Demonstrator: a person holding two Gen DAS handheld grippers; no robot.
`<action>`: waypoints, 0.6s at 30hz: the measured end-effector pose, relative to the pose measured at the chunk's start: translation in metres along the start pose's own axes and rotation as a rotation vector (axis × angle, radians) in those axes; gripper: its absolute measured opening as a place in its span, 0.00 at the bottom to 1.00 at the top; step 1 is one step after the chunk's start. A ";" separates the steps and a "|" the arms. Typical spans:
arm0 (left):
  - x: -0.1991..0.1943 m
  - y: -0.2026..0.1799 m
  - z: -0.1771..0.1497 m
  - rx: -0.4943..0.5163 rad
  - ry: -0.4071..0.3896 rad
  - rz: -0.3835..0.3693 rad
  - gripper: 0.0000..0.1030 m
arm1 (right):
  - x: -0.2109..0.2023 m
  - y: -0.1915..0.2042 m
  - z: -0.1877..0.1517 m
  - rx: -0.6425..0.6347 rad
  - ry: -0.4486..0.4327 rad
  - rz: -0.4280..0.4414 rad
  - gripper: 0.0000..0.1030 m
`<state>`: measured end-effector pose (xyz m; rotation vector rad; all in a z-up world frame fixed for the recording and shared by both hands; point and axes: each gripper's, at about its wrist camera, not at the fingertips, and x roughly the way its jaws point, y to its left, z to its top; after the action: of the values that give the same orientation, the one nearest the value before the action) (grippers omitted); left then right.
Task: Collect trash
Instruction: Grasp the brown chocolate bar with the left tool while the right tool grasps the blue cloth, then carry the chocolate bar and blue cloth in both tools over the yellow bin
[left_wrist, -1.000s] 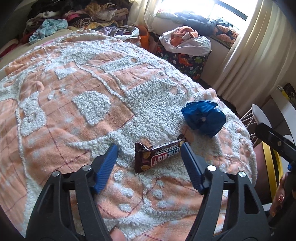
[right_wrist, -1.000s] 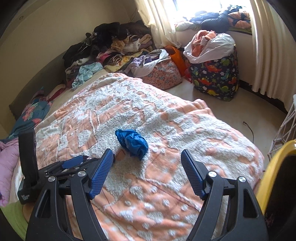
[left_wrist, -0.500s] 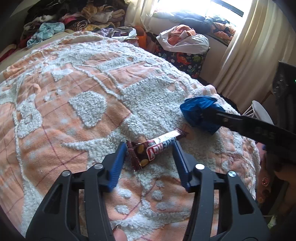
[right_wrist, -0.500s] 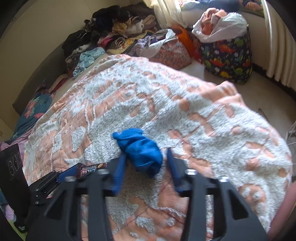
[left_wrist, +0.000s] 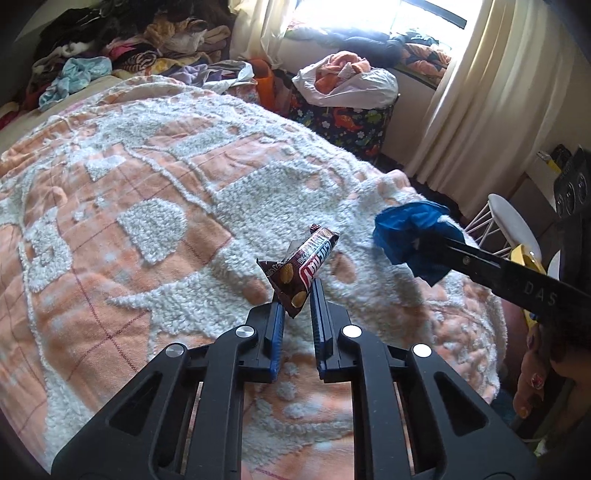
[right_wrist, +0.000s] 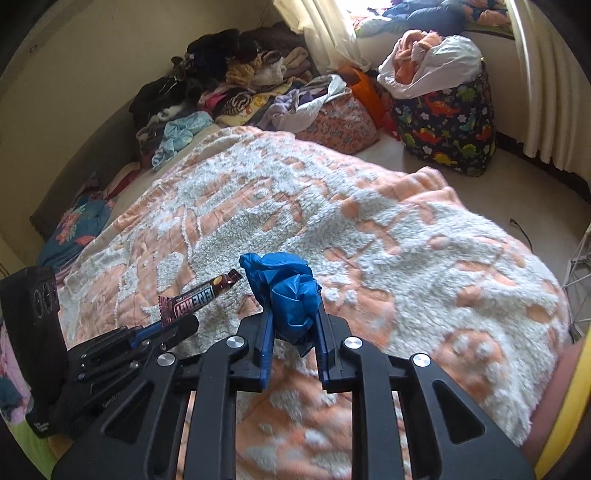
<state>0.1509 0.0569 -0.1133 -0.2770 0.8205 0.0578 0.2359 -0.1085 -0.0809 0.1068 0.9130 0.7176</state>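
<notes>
Bed blanket (left_wrist: 155, 184) below; left tongs (left_wrist: 295, 295) just closed, clamping wrapper (left_wrist: 301, 267); right tongs (right_wrist: 293, 317) just closed, clamping blue bag (right_wrist: 286, 284).

Wrapper (left_wrist: 303, 266) left of crumpled bag (left_wrist: 410, 236), both above blanket (left_wrist: 147, 221).

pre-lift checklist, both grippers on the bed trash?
1. Left gripper shut on snack wrapper: ok; jaws just closed.
2. Right gripper shut on blue crumpled glove: ok; jaws just closed.
3. Wrapper grip depth: not ok, pinched at one end only.
4. No blanket caught in the jaws: cannot tell.
5. Trash container in view: cannot tell.
</notes>
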 end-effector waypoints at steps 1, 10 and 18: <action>-0.002 -0.002 0.001 0.001 -0.004 -0.003 0.08 | -0.005 -0.002 -0.001 0.004 -0.009 -0.004 0.18; -0.013 -0.029 0.010 0.048 -0.035 -0.029 0.03 | -0.044 -0.019 -0.009 0.047 -0.073 -0.028 0.17; -0.018 -0.060 0.013 0.099 -0.048 -0.067 0.01 | -0.074 -0.033 -0.019 0.070 -0.119 -0.055 0.17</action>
<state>0.1578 0.0037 -0.0785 -0.2088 0.7631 -0.0390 0.2095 -0.1828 -0.0543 0.1840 0.8248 0.6214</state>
